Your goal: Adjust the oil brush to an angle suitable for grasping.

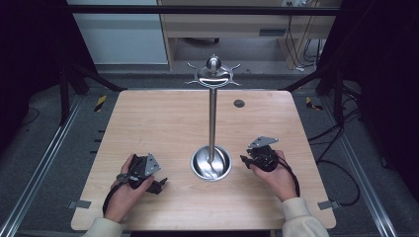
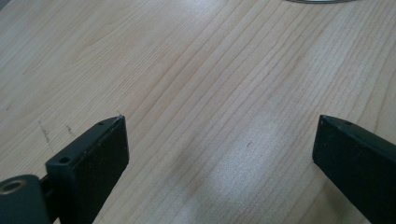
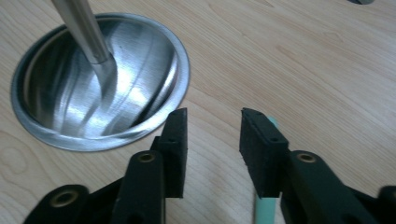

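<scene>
The tall polished steel stand (image 1: pixel 212 123), a slim pole rising from a round dished base (image 3: pixel 100 86) to a crown of curved hooks (image 1: pixel 213 75), stands on the pale wooden desk (image 1: pixel 163 118) between the two hands, towards the near edge. Its long axis is upright, the base down and the hooks at the top, pointing out to the sides.

The right tongs (image 3: pixel 212 133) rest on the desk just beside the rim of the base, jaws a little apart and gripping nothing. A pale green strip (image 3: pixel 266 207) peeks out beneath one jaw; what it is cannot be told. The left tongs (image 2: pixel 219 144) lie near the base on its other side, jaws wide apart over bare wood.

The risk I see is tipping: the stand is top-heavy in look, so a nudge of the pole or a push on the rim from the right tongs could rock it or slide it across the smooth wood. A grip taken high on the slick pole might also slip.
</scene>
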The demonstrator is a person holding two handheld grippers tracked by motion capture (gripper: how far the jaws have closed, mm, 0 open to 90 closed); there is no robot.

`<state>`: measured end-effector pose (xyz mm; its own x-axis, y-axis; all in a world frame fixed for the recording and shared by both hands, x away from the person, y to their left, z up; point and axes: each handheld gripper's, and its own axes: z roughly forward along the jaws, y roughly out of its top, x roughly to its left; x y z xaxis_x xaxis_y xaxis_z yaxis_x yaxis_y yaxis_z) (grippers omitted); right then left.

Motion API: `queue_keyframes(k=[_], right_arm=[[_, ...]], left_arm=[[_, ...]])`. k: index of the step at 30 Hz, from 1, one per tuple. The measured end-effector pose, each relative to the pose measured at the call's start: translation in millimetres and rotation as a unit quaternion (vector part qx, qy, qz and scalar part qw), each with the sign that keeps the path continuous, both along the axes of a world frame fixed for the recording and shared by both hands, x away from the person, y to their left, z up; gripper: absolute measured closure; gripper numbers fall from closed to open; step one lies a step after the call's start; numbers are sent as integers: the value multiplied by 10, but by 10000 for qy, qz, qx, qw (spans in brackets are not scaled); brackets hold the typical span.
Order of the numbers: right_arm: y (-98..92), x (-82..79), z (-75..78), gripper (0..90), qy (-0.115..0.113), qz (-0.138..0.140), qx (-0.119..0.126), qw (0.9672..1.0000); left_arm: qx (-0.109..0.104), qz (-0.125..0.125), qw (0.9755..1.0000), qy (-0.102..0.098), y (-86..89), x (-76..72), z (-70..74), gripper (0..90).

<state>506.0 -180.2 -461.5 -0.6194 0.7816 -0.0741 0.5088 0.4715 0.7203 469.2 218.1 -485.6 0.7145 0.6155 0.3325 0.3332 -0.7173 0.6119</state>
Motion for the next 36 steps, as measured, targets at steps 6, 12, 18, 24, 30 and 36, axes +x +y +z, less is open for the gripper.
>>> queue_keyframes(k=[6, 12, 18, 24, 30, 36], right_arm=[[-94, 35, -87, 802, 107, -289, -288, 9991], [-146, 66, -165, 866, 267, -429, -393, 9979], [-114, 81, -205, 887, 339, -420, -516, 9972], [-114, 95, -240, 893, 426, -473, -628, 9960], [-116, 100, -246, 900, 448, -502, -612, 9959], [-133, 107, -240, 900, 442, -612, -671, 9949]], left_arm=[[-1, -7, 10000, 2, -2, -2, 2, 33], [0, -7, 10000, -3, -2, -1, 1, 33], [3, -11, 10000, 7, -4, -3, 3, 33], [-1, -8, 10000, 2, -3, -3, 2, 33], [-1, -10, 10000, 3, -3, -3, 2, 33], [22, -25, 10000, 19, -10, -5, 2, 33]])
